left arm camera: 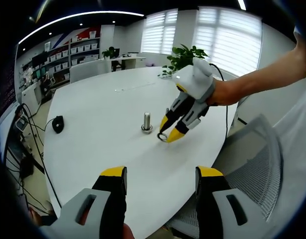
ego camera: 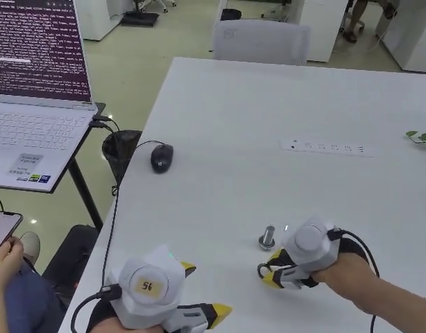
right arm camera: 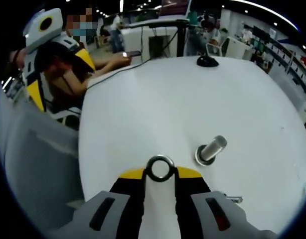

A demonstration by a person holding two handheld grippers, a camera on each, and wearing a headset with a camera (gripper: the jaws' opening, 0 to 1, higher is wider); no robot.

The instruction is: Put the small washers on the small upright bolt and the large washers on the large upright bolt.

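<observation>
Right gripper (right arm camera: 160, 172), bottom centre of the right gripper view, had its yellow-tipped jaws clamped together on a small silver metal ring washer (right arm camera: 160, 158), which stood on edge between the tips. The upright silver metal bolt (right arm camera: 211, 148) stood on the white round-edged table (right arm camera: 158, 99) just right of and above that washer, near it but not touching. In the head view this gripper sat lower right, with the bolt just above and left of it. Left gripper (left arm camera: 161, 174) was at the bottom of the left gripper view, jaws wide apart with nothing between them, hovering near the table edge, well apart from the bolt. A black computer mouse (ego camera: 162, 157) lay left of centre, a white power strip (ego camera: 324, 147) upper right, and an open silver laptop (ego camera: 39, 90) upper left on a side stand.
</observation>
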